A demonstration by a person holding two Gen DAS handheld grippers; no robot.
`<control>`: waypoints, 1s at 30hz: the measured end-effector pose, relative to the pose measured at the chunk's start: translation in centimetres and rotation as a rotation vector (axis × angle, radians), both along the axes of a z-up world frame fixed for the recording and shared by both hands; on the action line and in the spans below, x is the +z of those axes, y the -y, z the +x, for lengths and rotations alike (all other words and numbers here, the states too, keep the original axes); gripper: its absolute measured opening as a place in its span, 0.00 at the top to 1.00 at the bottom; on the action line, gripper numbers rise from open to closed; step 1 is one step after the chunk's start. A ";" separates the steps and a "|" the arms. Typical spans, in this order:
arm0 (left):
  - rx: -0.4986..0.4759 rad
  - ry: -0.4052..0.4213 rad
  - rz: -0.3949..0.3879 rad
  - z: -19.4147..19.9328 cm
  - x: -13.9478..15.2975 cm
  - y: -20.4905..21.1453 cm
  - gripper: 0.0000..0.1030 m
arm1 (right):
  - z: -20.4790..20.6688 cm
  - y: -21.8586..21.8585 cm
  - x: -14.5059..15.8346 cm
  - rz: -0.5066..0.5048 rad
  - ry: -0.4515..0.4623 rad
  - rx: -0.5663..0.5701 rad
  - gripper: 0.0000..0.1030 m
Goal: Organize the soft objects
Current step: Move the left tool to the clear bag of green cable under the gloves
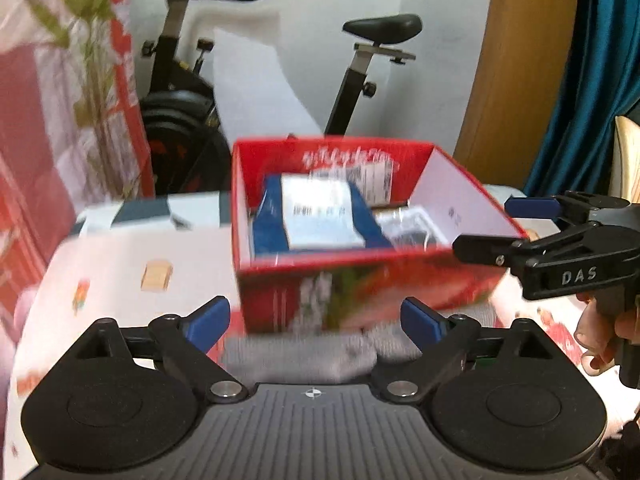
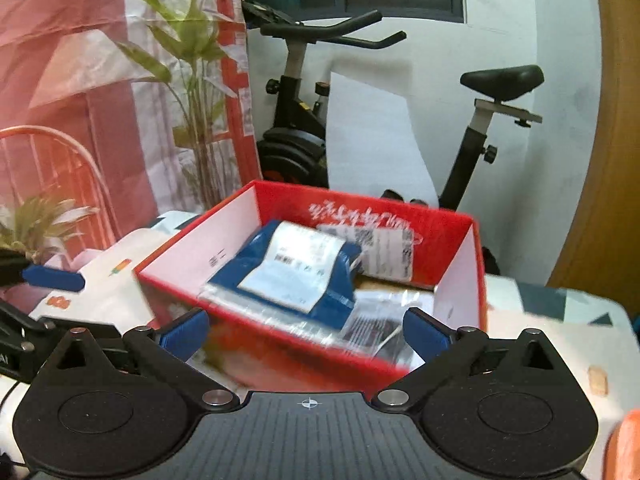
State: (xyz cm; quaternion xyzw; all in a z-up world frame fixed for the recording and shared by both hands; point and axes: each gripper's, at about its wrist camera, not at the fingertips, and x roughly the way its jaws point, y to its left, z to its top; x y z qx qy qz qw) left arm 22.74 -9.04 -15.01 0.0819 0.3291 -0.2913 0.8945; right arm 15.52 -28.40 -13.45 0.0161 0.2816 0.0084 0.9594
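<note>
Blue pads stand far apart on the left tool (image 1: 316,322), with nothing pressed between them; just under the gap lies a grey soft cloth (image 1: 304,354) — a folded piece on the patterned white desk cover (image 1: 120,264), its long axis running across the left wrist view from side to side, too blurred to say what garment it is. Neither pad touches it. The right tool (image 2: 306,330) is spread just as wide and holds nothing; through its gap shows the near wall of a red cardboard box (image 2: 460,240) that stands open-topped on the desk. In the left wrist view the right tool enters from the right edge, its black finger reaching toward the near right corner of the box, with a person's hand (image 1: 600,332) gripping its handle below. Inside the box lies a blue packet (image 2: 336,300) with a white label wrapped over it — propped on a slant, its long axis running from the near left of the box up toward the far wall. Beside it, toward the right wall, sit clear plastic bags (image 2: 380,328) with printed labels, lying flat on the bottom. Behind the desk stands a black exercise bike (image 2: 296,120) against the white wall, and a green plant (image 2: 192,40) rises at the left before a pinkish curtain.
</note>
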 end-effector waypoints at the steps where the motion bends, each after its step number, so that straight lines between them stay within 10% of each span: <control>1: 0.003 -0.008 0.001 -0.6 -0.3 -0.5 0.09 | -0.6 -0.3 -0.4 0.008 0.000 0.006 0.00; 10: 0.085 -0.120 0.003 -4.0 -4.7 -4.3 0.20 | -4.7 -3.0 -4.7 0.026 -0.066 0.082 0.07; 21: 0.096 -0.229 0.041 -6.8 -8.6 -5.4 0.56 | -6.8 -4.9 -8.6 0.100 -0.197 0.181 0.60; 30: 0.086 -0.290 0.039 -8.1 -10.5 -5.8 0.58 | -8.4 -6.8 -9.5 0.073 -0.243 0.273 0.64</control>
